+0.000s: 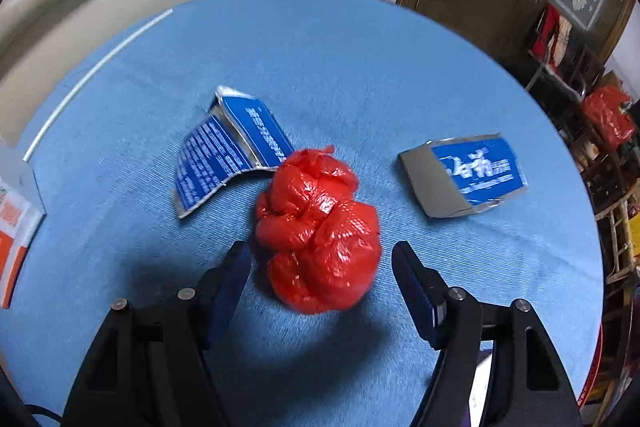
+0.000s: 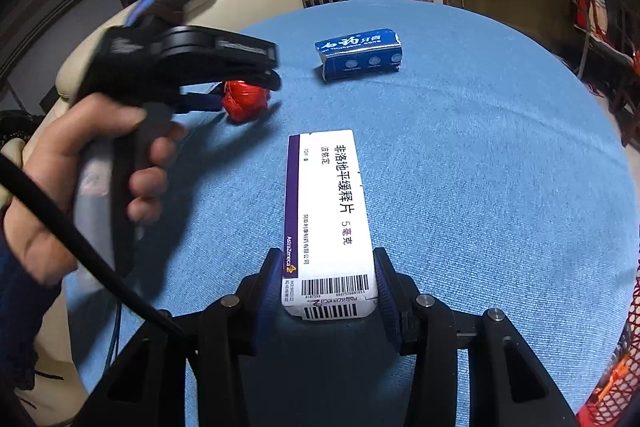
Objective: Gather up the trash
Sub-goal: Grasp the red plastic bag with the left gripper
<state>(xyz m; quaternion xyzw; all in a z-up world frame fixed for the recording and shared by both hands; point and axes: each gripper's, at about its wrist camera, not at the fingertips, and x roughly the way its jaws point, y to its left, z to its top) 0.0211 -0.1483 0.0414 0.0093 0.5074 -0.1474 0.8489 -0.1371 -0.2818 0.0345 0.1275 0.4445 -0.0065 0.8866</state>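
R hand-held gripper (image 2: 326,291) is clamping the barcode end of a white medicine box (image 2: 326,211), lifted off the blue table (image 2: 500,187), prob. for carrying to a bin. L hand-held gripper (image 1: 320,279) is sitting open, pads either side of the red plastic bag wad (image 1: 318,231), not yet touching. 2 torn blue cartons (image 1: 230,147) (image 1: 464,175) are lying behind it. Bin not identifiable; red netting at the R view's edge is cut off.

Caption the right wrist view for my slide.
Right gripper clamps white medicine box above blue tablecloth.
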